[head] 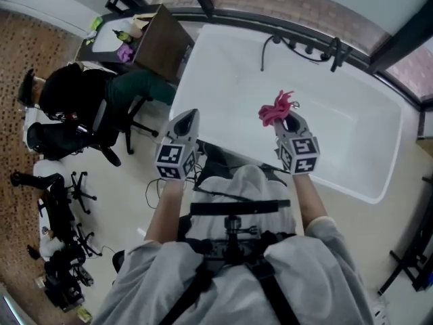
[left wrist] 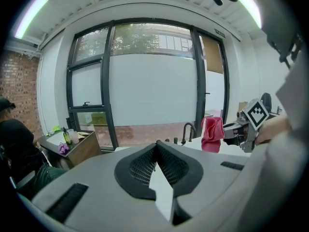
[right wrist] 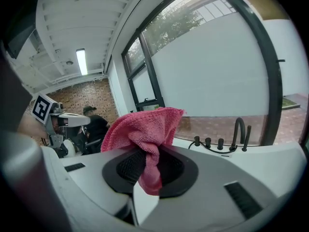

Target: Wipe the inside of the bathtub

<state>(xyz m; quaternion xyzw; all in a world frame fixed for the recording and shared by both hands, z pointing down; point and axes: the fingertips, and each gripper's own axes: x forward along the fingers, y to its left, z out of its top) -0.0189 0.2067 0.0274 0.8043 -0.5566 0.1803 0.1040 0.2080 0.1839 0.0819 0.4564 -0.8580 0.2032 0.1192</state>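
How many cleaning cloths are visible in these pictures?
1. The pink microfibre cloth is clamped in the right claw, held over the white rectangular bathtub. The left claw is shut and empty. Others may be hidden outside these views.

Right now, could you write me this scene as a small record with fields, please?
Left claw: shut, nothing between the jaws
Right claw: shut on the pink cloth
Cloth state: bunched, held up in the air, apparently not touching the tub
Bathtub: white, below and ahead of both claws
Faucet: black, on the far rim
Person: seated to the left of the tub
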